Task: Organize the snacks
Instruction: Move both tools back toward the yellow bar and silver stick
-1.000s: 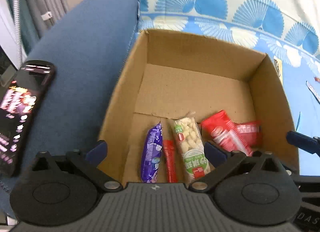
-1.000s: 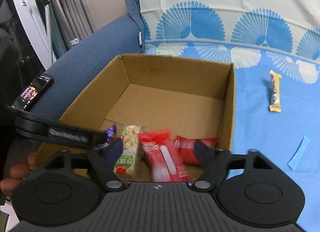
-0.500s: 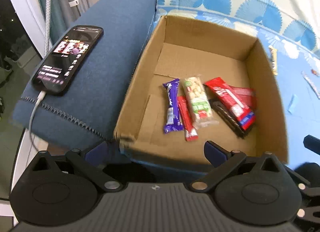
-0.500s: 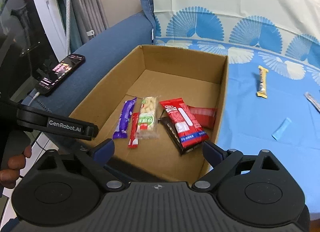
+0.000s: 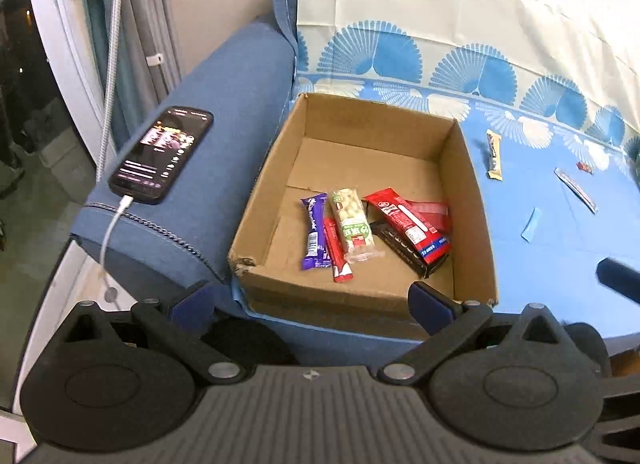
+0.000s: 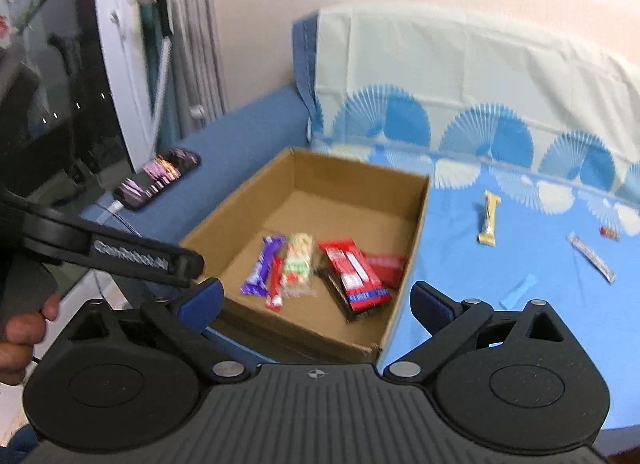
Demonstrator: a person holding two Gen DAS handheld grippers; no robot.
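Observation:
An open cardboard box sits on the sofa's blue cloth. It holds a purple bar, a thin red bar, a white-and-green peanut pack, a red pack lying on a black bar, and a red pouch. My left gripper hangs open and empty in front of the box's near wall. My right gripper is also back from the box, its jaws opening with nothing between them. Loose on the cloth lie a yellow-white bar, a silver strip and a light blue stick.
A lit phone on a white cable lies on the blue armrest left of the box. A small red candy sits far right on the cloth. A person's hand holds the left gripper at the lower left of the right wrist view.
Both grippers have drawn back and up from inside the box to in front of its near wall. The right jaws spread wider. The snacks lie still in the box.

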